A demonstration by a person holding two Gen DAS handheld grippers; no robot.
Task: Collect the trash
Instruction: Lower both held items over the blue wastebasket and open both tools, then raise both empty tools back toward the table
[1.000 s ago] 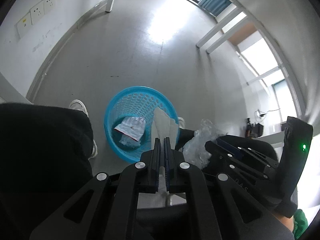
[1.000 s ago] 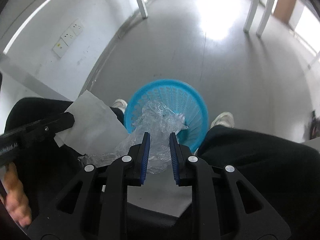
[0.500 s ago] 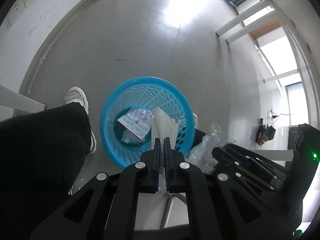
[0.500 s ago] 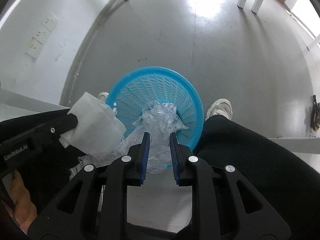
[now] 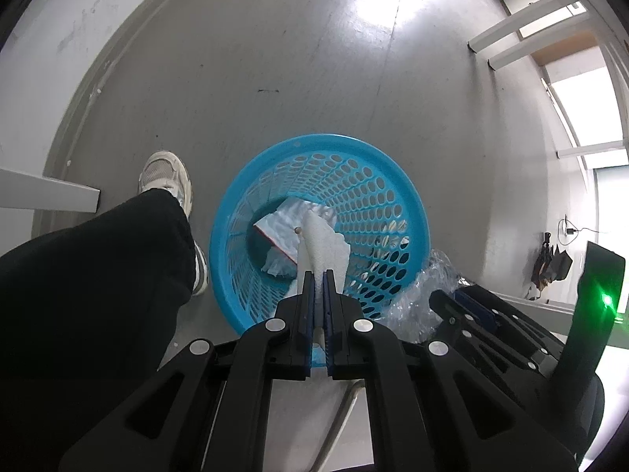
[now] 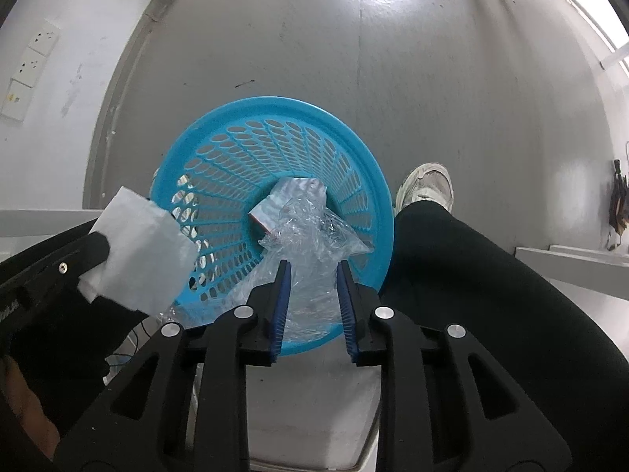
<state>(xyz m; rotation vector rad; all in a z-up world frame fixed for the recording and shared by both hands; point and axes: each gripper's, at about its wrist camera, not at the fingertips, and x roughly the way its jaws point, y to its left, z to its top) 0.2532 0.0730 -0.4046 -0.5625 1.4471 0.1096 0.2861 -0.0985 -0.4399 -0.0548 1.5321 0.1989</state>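
While both claws hang over the blue basket (image 6: 365, 169), the relation that counts is vertical — each piece of trash sits directly above the basket mouth, so your release needs no sideways travel.

Right gripper (image 6: 312, 271): pointing straight down into the basket. Clear plastic wrap (image 6: 310, 236) lies between the blue pads (image 6: 280, 306), its crumpled bulk hanging fwd of the tips and inside the rim line. Jaws are opening at this moment; in the right wrist view there is visible daylight on the right-hand pad side, so the wrap looks loose or nearly so, not pinched. Judgement: it should drop clear, though thin film can cling to a ribbed pad.

Left gripper (image 5: 318, 275): jaws closed tight on the white tissue (image 5: 324, 244). The tissue stands out fwd of the tips, long axis running along the claw's pointing line, its free end over the basket interior. In the right wrist view the same tissue shows near the basket's left rim — closer to the edge than the wrap is. Judgement: you may want it further inboard before letting go.

Basket contents: a silver wrapper (image 6: 295, 196) already at the bottom. Basket stands on the grey floor (image 5: 314, 98) between your legs, shoe (image 6: 426, 185) just beside the rim.

Right hand is nearer to finishing its drop; left not yet released.
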